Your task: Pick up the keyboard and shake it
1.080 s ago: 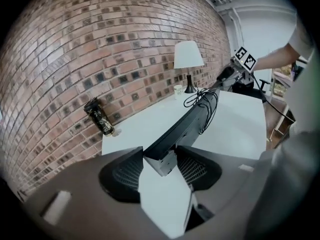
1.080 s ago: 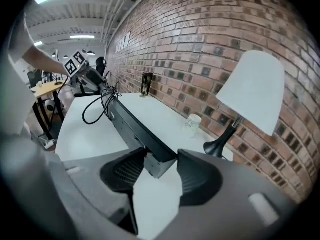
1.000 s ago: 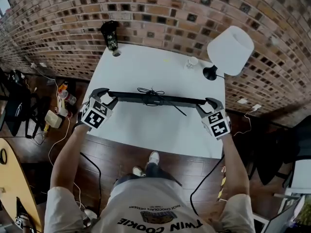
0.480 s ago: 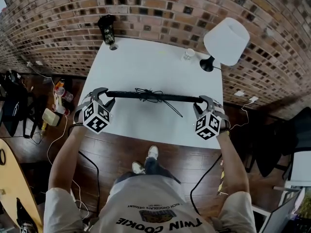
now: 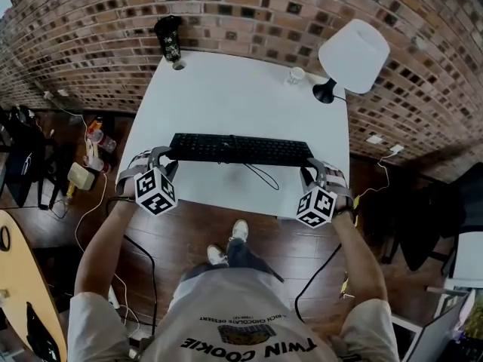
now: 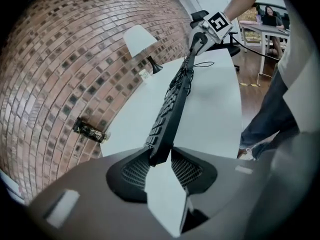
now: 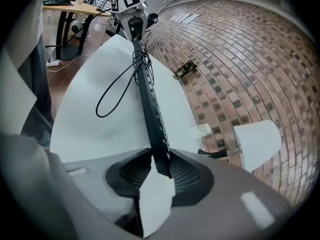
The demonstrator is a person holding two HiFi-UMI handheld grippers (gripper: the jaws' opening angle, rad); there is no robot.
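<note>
A black keyboard [image 5: 240, 149] hangs level over the white table [image 5: 226, 89], keys facing up, with its cable [image 5: 262, 175] dangling below. My left gripper [image 5: 162, 157] clamps its left end and my right gripper [image 5: 311, 170] its right end. The jaws of both are closing, and the pads press on the keyboard's edges. In the left gripper view the keyboard [image 6: 172, 104] runs from my left gripper [image 6: 160, 159] to the far right gripper [image 6: 200, 34]. The right gripper view shows the keyboard [image 7: 150, 104] wedged in my right gripper [image 7: 161, 166], cable [image 7: 117, 84] looped beside it.
A white lamp [image 5: 353, 55] stands at the table's back right, a small glass [image 5: 296, 75] next to it. A dark can [image 5: 167, 38] sits at the back left. A brick wall backs the table. Bags and cables lie on the floor at left.
The keyboard was edge-on; it now faces keys up. Both grippers have drawn back toward the person, to the table's near edge.
</note>
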